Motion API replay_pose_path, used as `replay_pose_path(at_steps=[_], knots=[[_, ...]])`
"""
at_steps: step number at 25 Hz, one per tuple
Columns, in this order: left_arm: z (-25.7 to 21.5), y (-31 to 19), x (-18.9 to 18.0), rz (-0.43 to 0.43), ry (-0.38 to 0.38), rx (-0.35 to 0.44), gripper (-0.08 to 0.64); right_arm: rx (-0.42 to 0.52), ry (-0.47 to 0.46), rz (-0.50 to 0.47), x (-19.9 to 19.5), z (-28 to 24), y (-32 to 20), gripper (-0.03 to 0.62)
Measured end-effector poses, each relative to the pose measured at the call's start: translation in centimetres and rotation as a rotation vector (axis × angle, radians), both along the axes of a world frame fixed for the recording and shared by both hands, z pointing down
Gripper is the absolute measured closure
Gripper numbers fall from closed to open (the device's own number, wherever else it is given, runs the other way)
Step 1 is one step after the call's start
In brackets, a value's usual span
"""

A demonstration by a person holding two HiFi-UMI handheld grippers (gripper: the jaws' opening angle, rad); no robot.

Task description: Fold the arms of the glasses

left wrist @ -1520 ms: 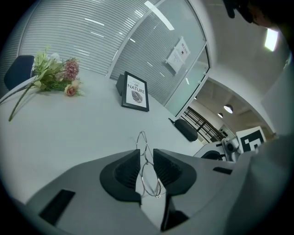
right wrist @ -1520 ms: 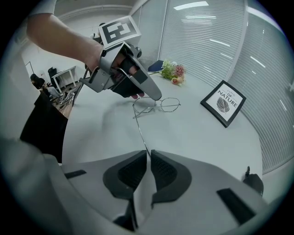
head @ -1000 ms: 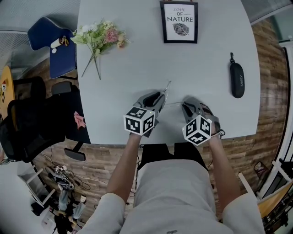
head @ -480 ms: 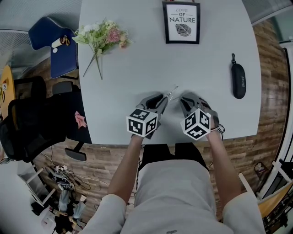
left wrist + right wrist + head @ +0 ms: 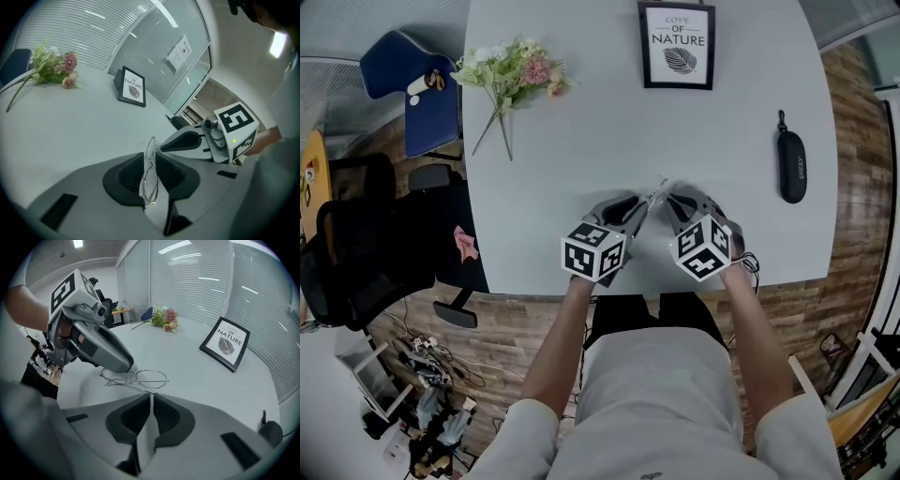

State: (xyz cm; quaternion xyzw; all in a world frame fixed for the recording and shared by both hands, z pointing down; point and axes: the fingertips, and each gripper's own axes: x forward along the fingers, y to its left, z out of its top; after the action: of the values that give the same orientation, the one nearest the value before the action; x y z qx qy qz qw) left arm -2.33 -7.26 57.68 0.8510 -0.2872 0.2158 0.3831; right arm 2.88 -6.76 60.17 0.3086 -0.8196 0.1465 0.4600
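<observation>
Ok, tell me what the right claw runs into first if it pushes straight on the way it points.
Likely the glasses. Their thin arm already sits at the tips of the right claw, whose jaws have just been closing; the frame lies just ahead, held by the left claw.

We're in an office here, no question: a broad pale grey table (image 5: 581, 141) on wood-look flooring (image 5: 853, 187), a black swivel chair (image 5: 356, 253) pushed off to one side with a blue chair (image 5: 417, 103) beyond it. Glass partition walls hung with slatted blinds (image 5: 197, 282) ring the room, strip lights (image 5: 77, 243) run along the ceiling, and a tangle of cables (image 5: 422, 375) lies on the floor. Desk dressing too: a framed leaf print (image 5: 678, 44) and a spray of flowers (image 5: 511, 75).
</observation>
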Motion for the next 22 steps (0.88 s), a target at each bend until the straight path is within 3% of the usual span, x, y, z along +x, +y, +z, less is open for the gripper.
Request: replay_pose_path(at_steps=[22], knots=[[0.2, 1.4, 1.4, 0.035, 0.007, -0.015, 0.472, -0.025, -0.021, -0.017, -1.3, 0.3, 0.8, 0.569]])
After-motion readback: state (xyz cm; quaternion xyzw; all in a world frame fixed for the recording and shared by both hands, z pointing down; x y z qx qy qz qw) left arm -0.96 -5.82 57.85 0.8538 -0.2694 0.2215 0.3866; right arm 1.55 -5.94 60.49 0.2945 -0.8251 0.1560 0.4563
